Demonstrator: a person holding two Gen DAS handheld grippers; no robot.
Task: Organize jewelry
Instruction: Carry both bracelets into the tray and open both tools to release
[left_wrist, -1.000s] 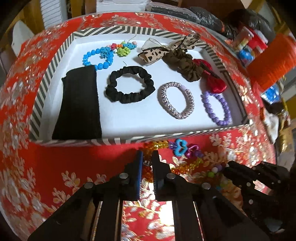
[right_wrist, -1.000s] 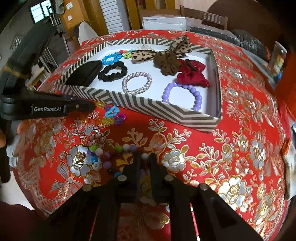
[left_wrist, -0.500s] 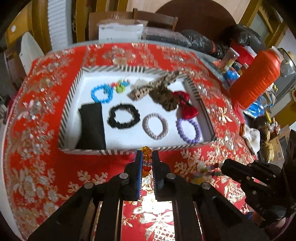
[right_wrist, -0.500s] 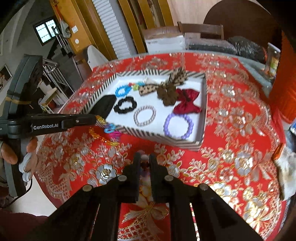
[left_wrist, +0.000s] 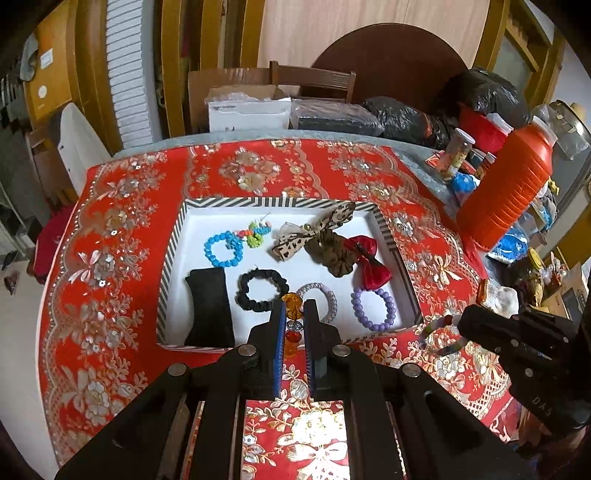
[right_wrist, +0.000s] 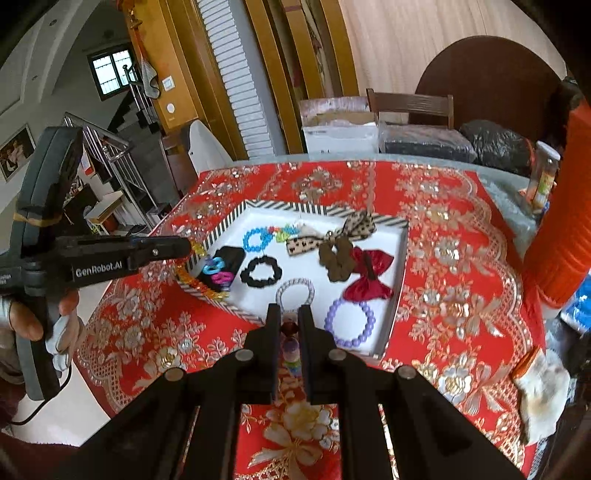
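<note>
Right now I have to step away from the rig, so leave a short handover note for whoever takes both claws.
Left claw: shut on the amber bead necklace, lifted and dangling over the box's near left corner.
Right claw: shut on a multicolored bead strand, held above the tablecloth.
Striped box: already holds bracelets, scrunchies, bows and a black band.
Left: lower both strands into free white space in the box, then release.

Ahead of the grippers, a wooden chair (right_wrist: 410, 105) stands against a pale wall (left_wrist: 332, 33), beside a round dark tabletop (right_wrist: 491, 81) leaning upright. Far left, a staircase with metal railing (right_wrist: 107, 147) climbs beneath a bright window (right_wrist: 109, 70).
</note>
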